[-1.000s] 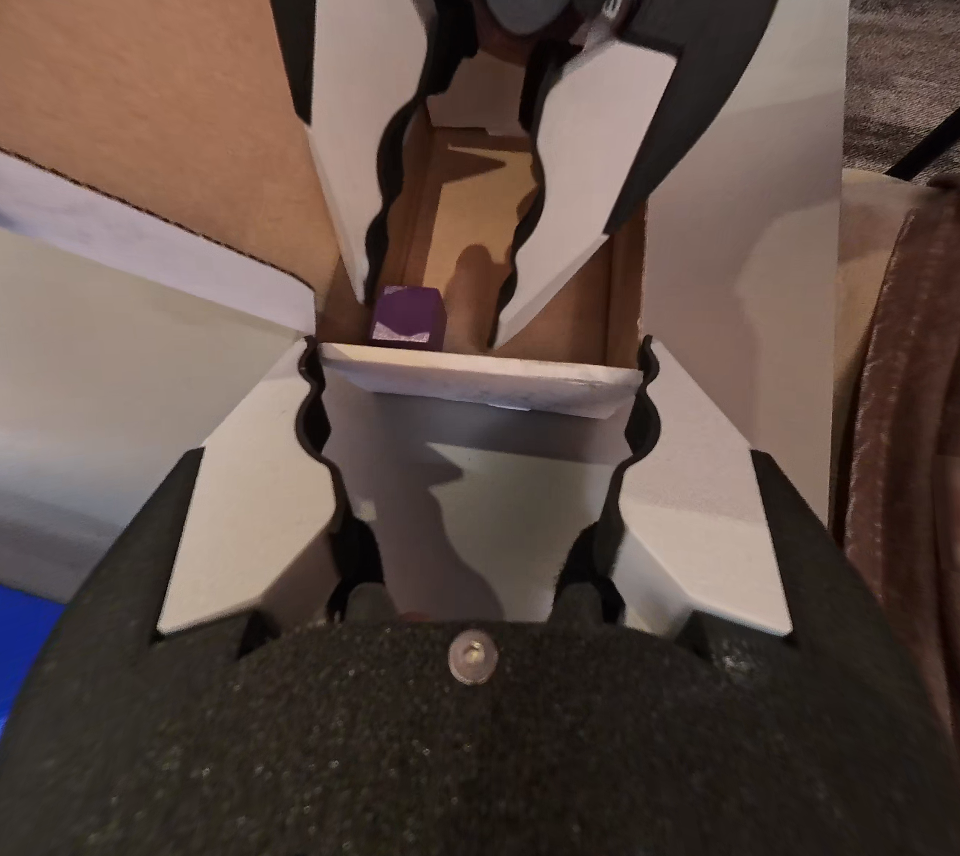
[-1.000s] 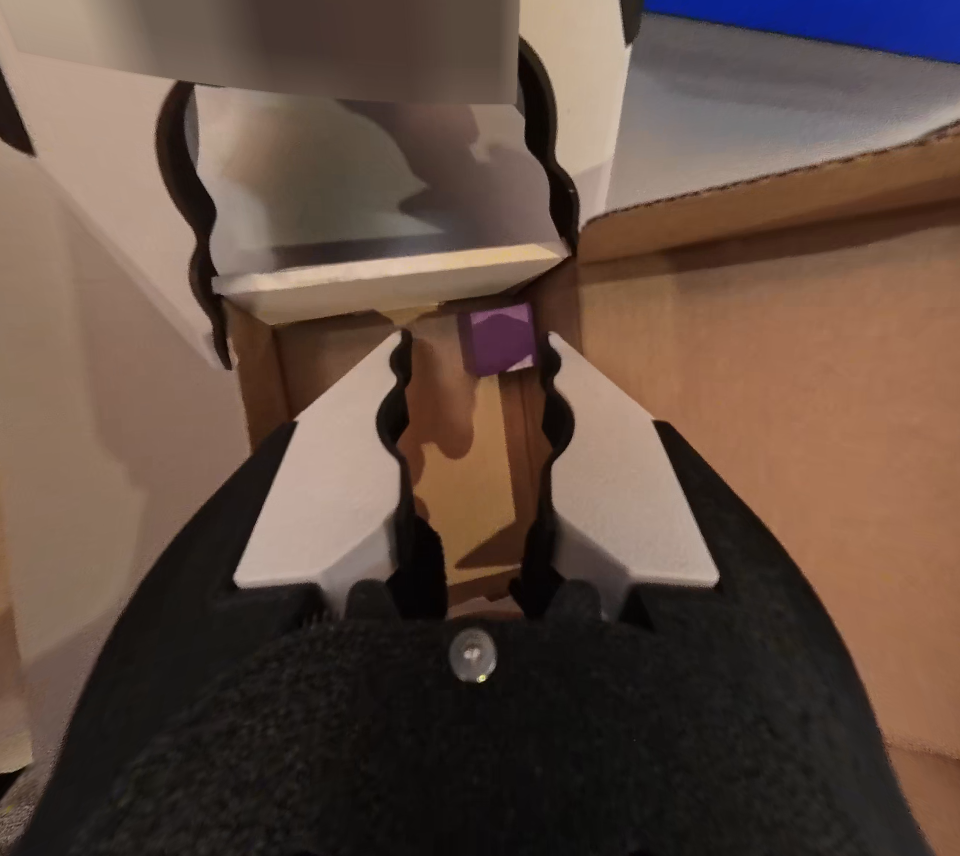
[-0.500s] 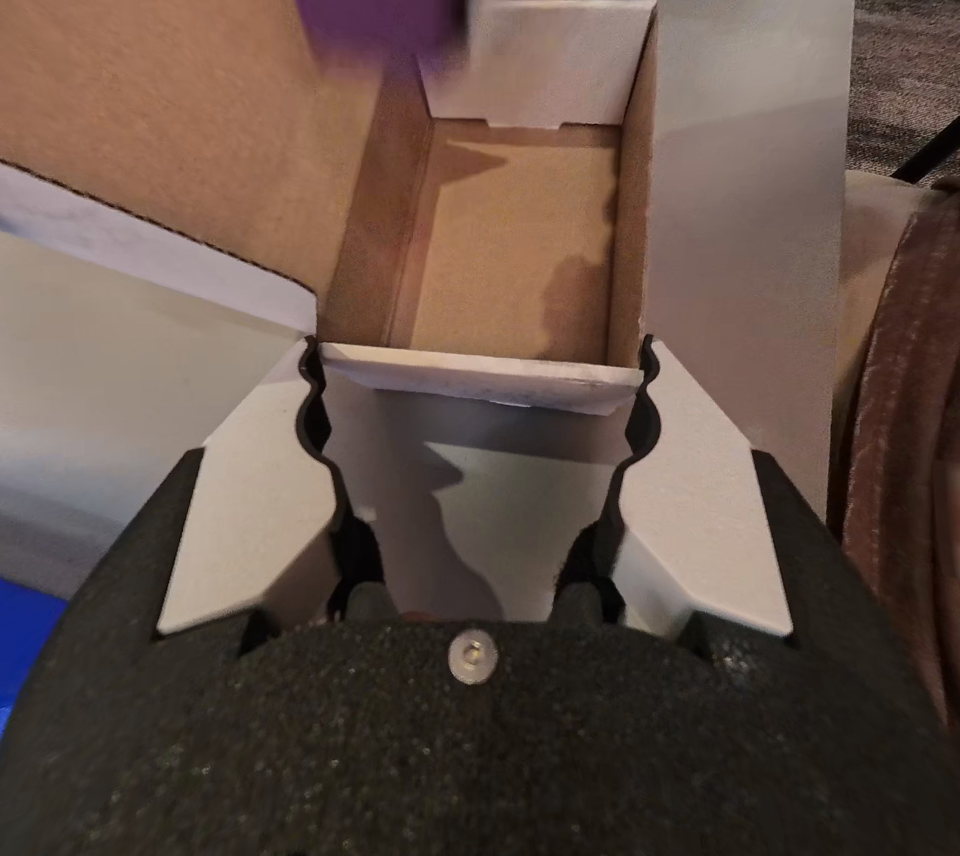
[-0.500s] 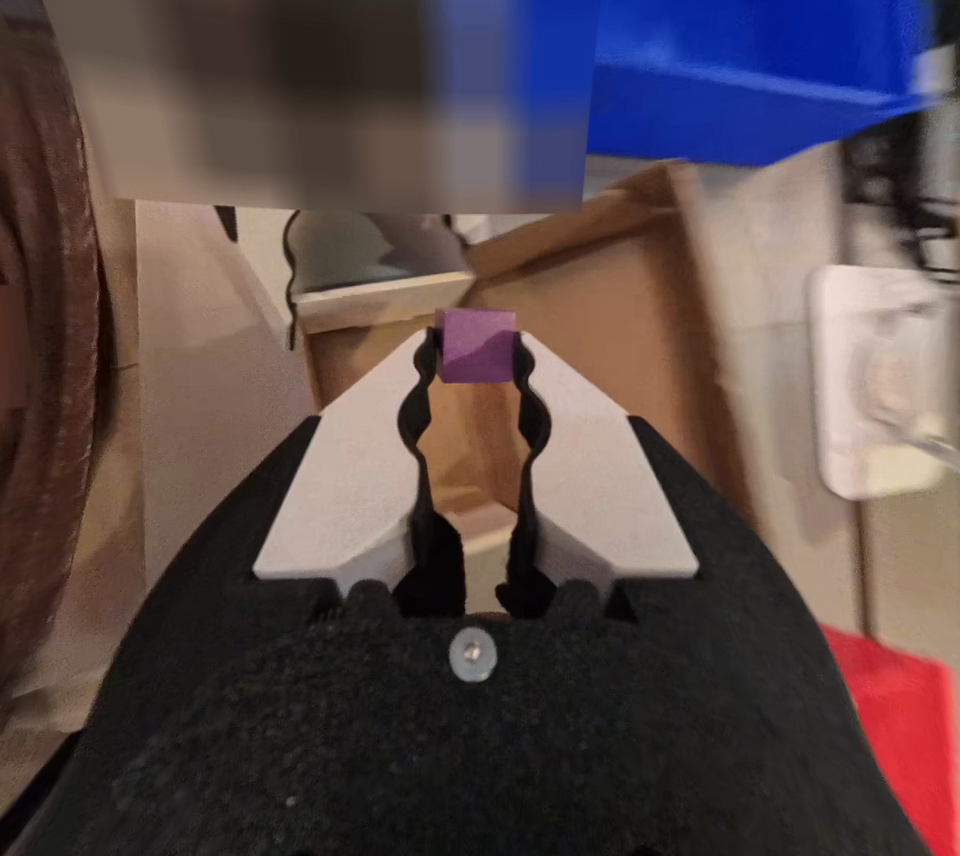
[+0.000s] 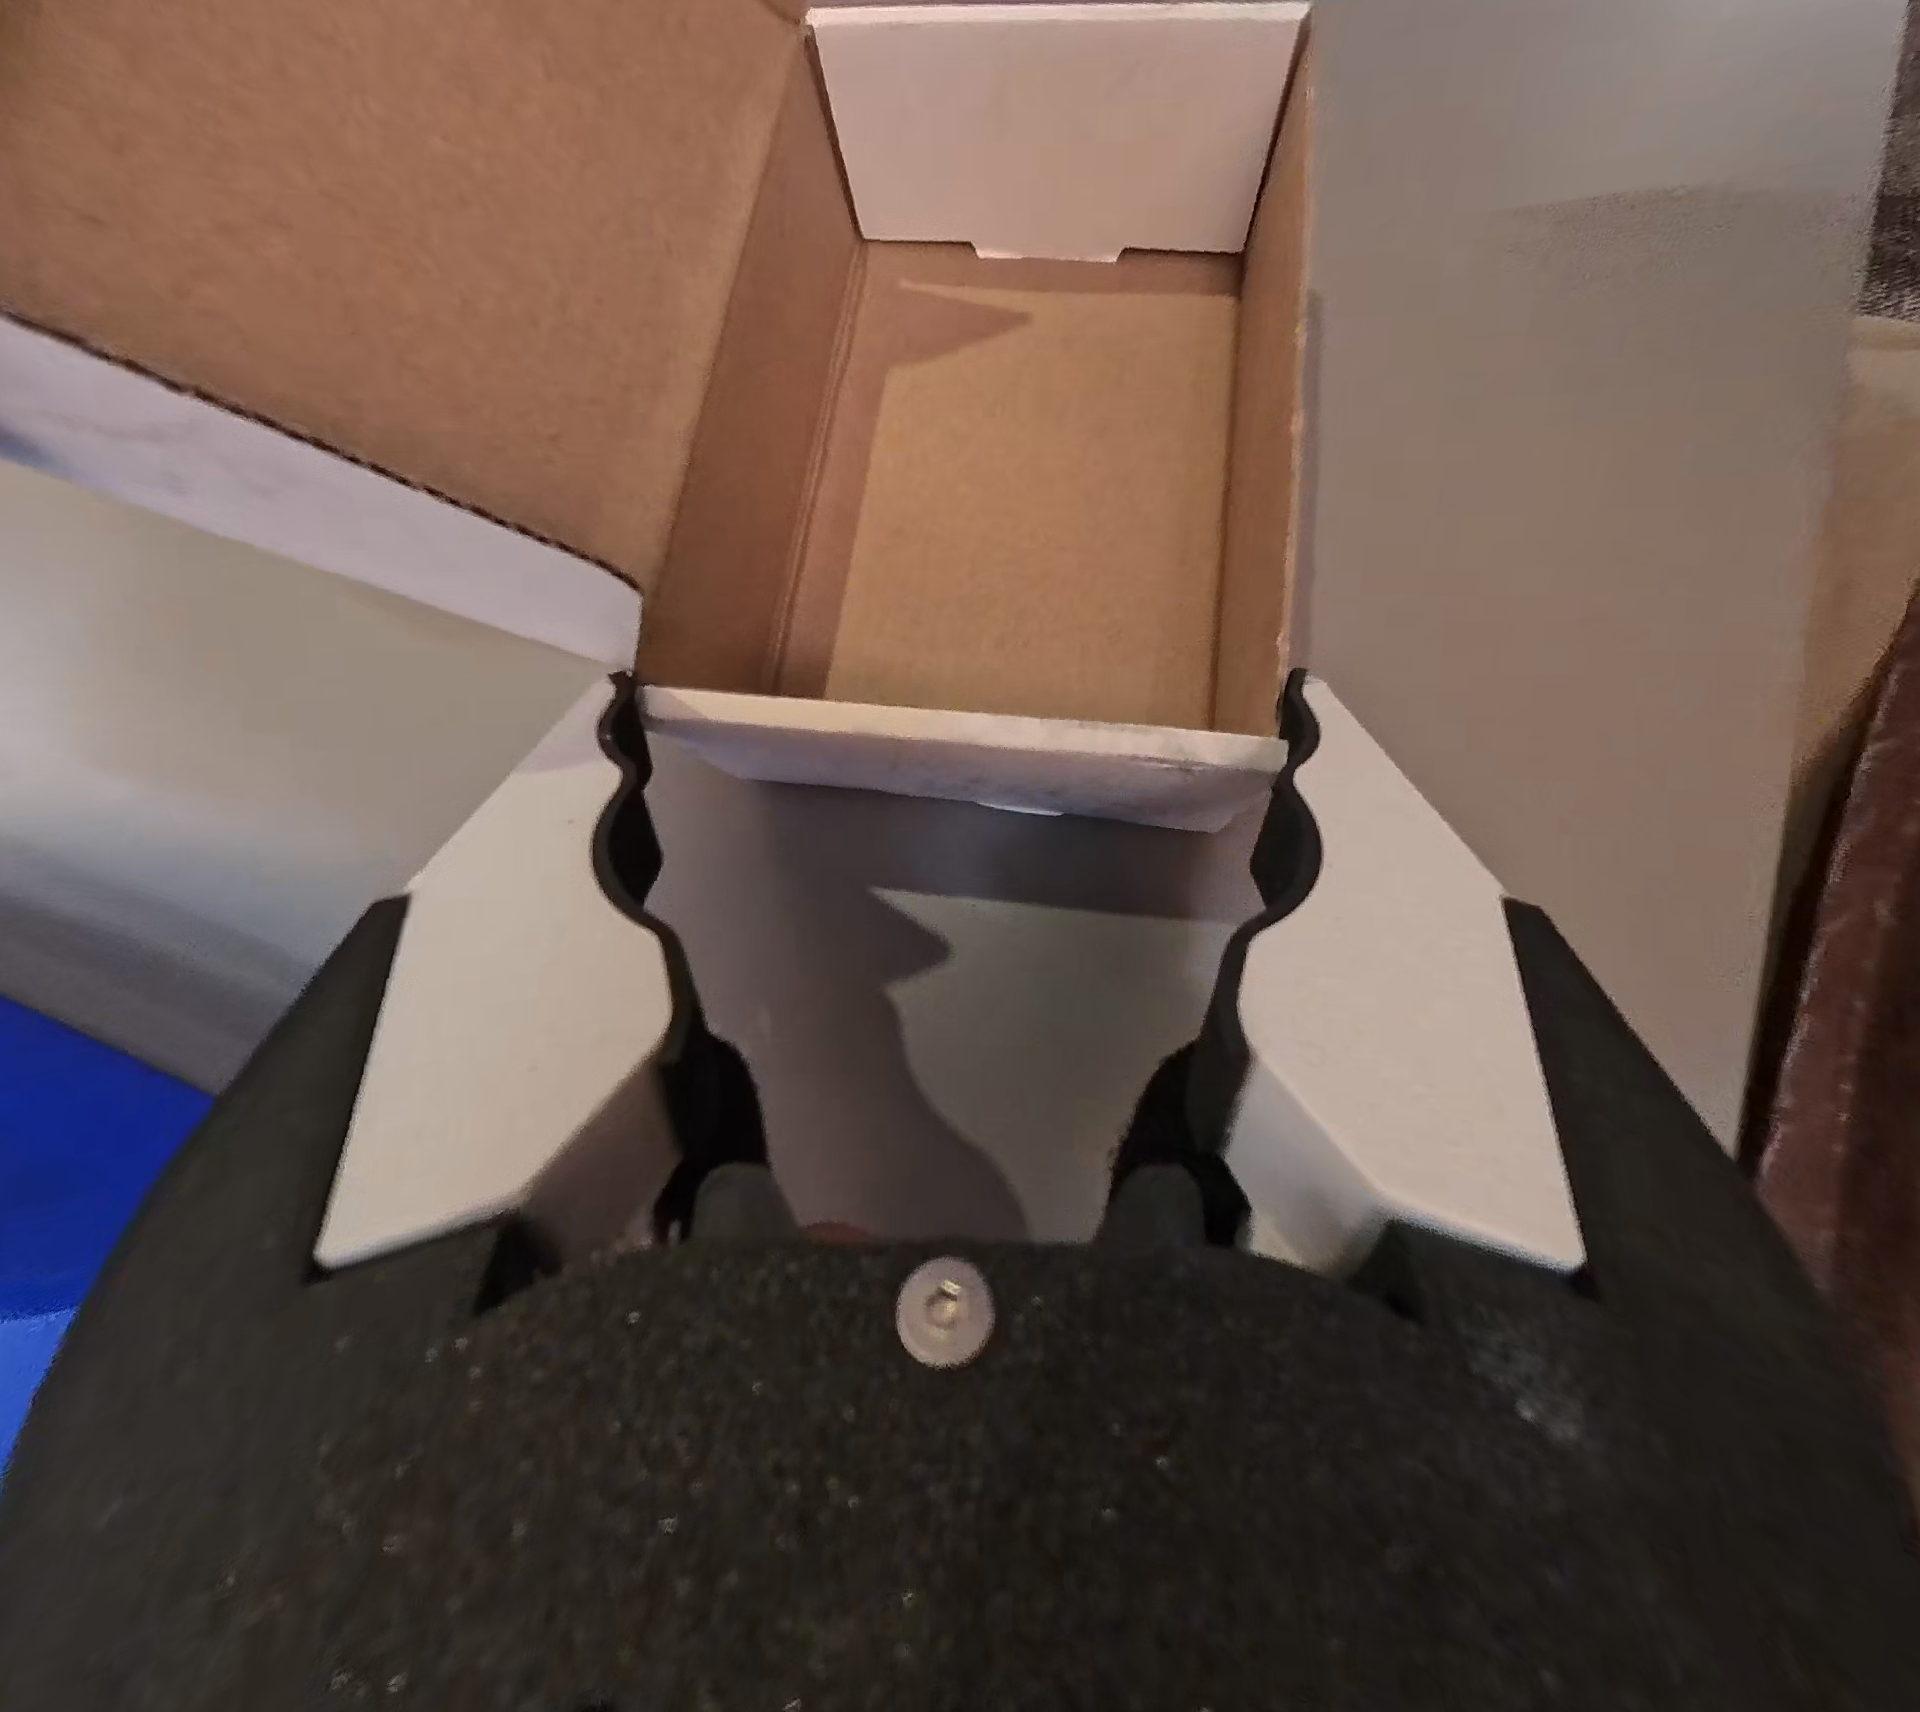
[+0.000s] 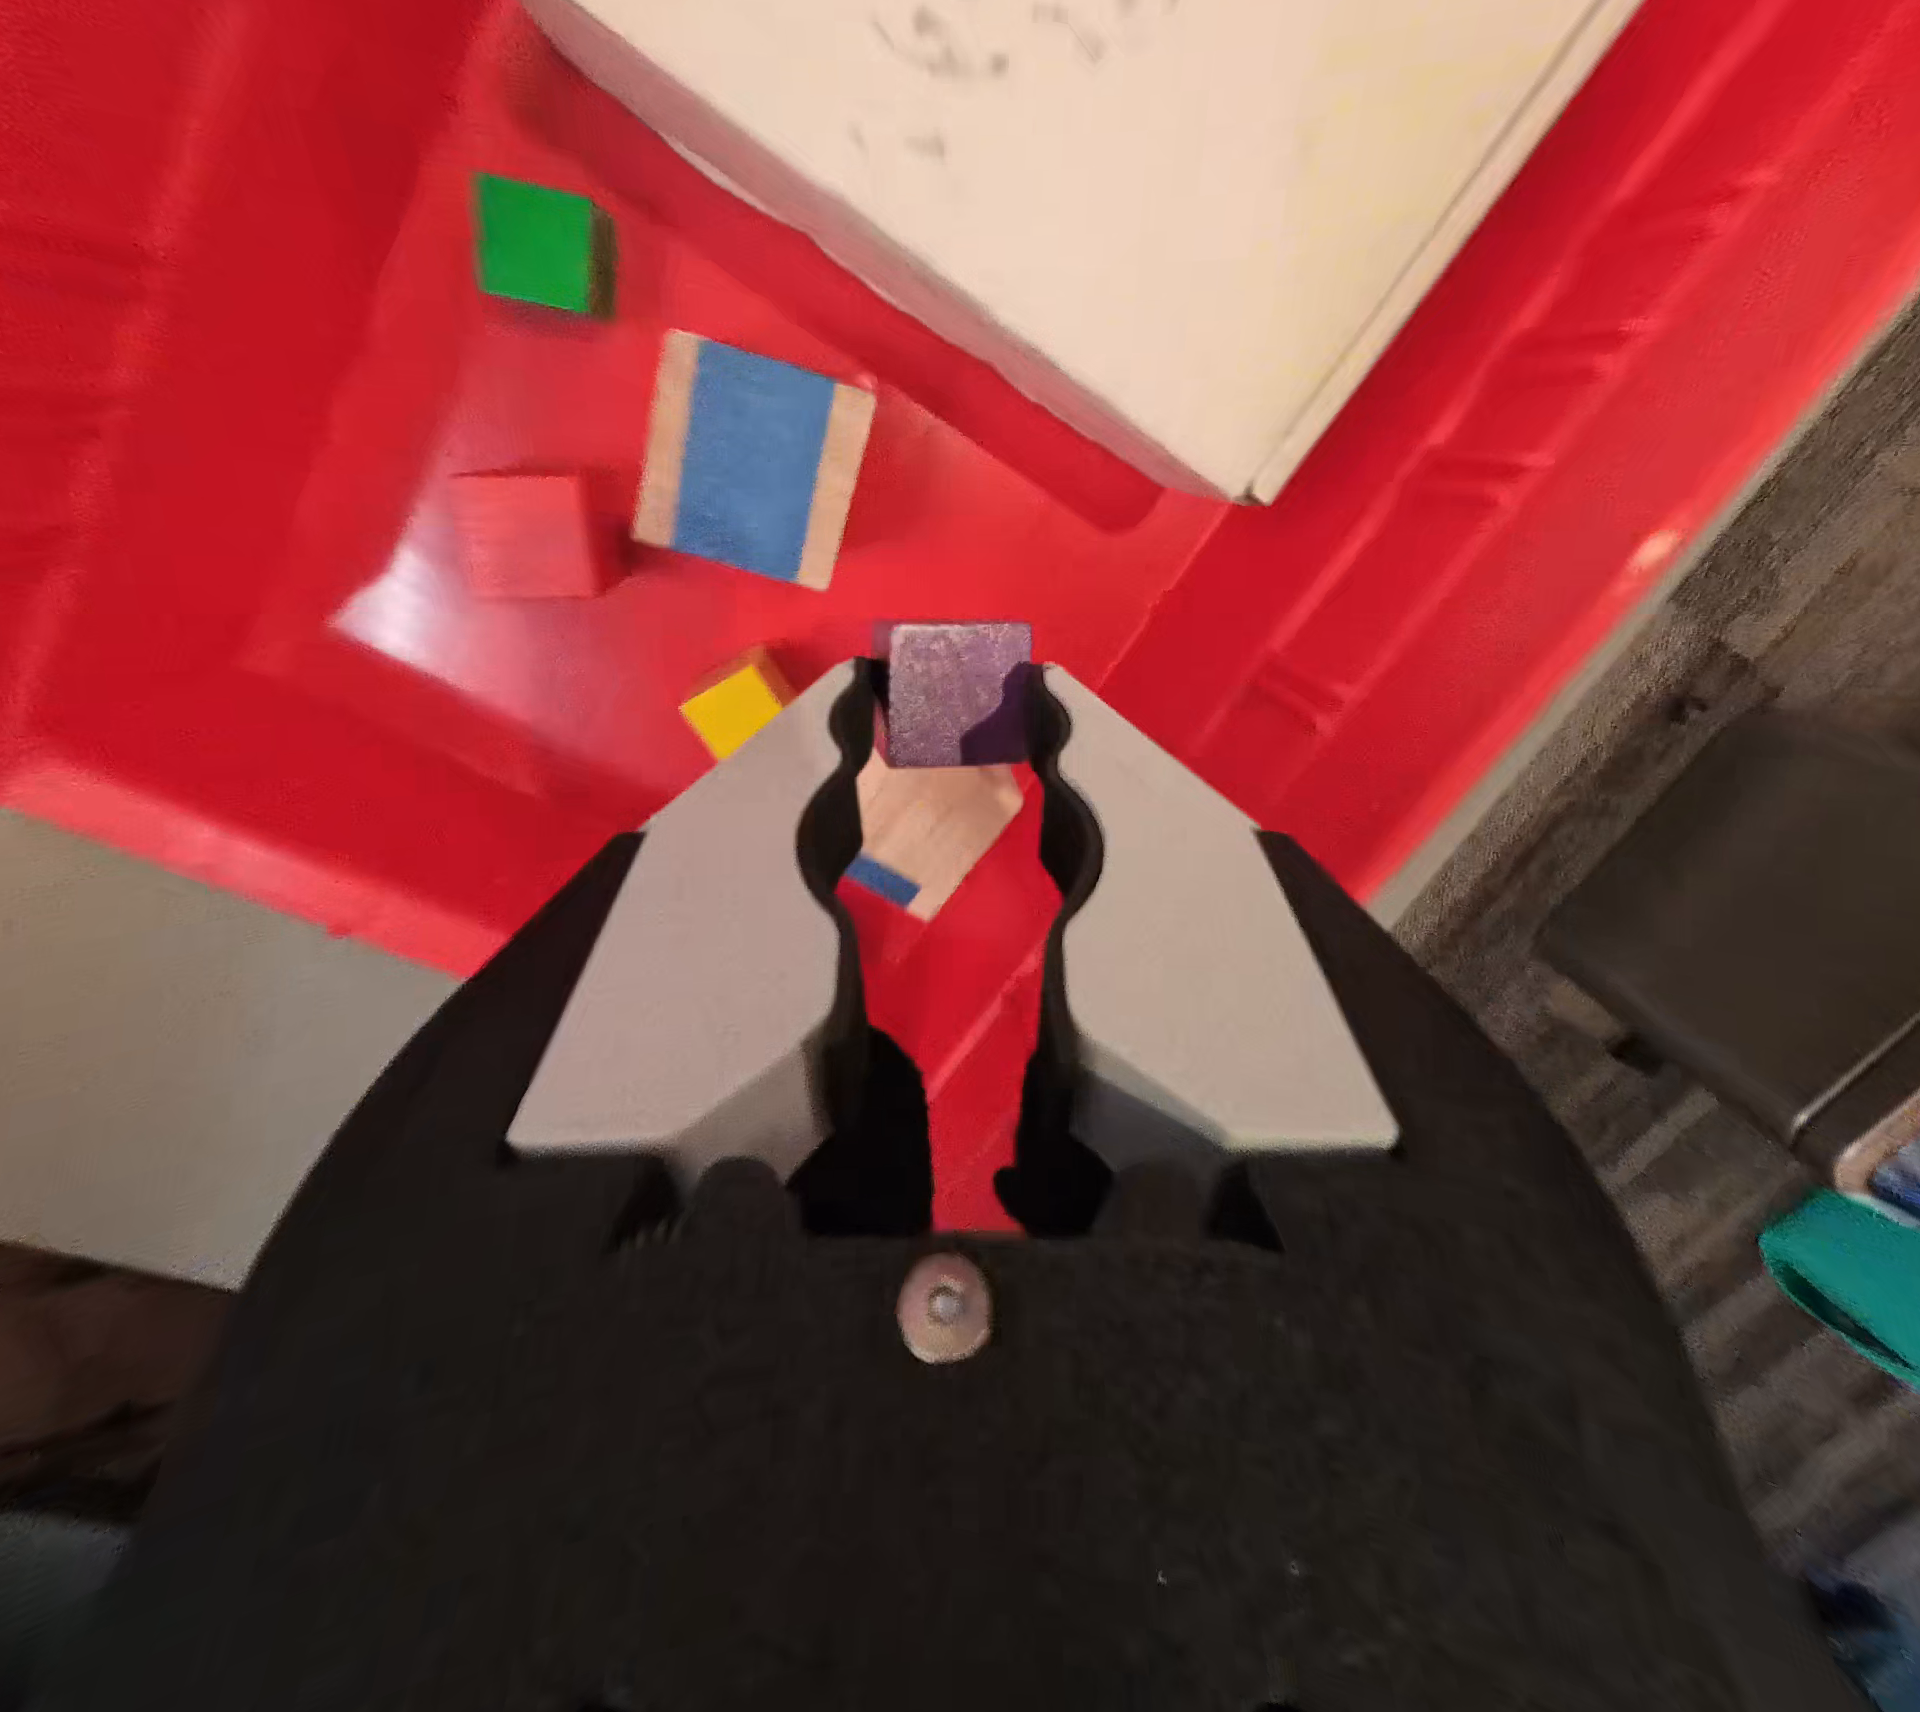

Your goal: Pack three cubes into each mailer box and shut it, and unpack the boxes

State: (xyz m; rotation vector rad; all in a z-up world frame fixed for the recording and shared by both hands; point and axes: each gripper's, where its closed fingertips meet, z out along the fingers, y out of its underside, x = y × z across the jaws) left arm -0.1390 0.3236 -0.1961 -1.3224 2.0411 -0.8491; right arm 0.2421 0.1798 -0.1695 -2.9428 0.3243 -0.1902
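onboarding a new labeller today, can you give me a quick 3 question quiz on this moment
1. True or false: the open mailer box has a cube lying in it.
2. What does the right gripper hold, and over what?
3. Multiple choice: the left gripper is
A. shut on a cube
B. shut on the box's end wall, one finger at each corner
C. open in the air, away from the box

Key
1. False: only bare cardboard shows inside.
2. The purple cube, over the red bin, where other blocks and a closed white box lie.
3. B
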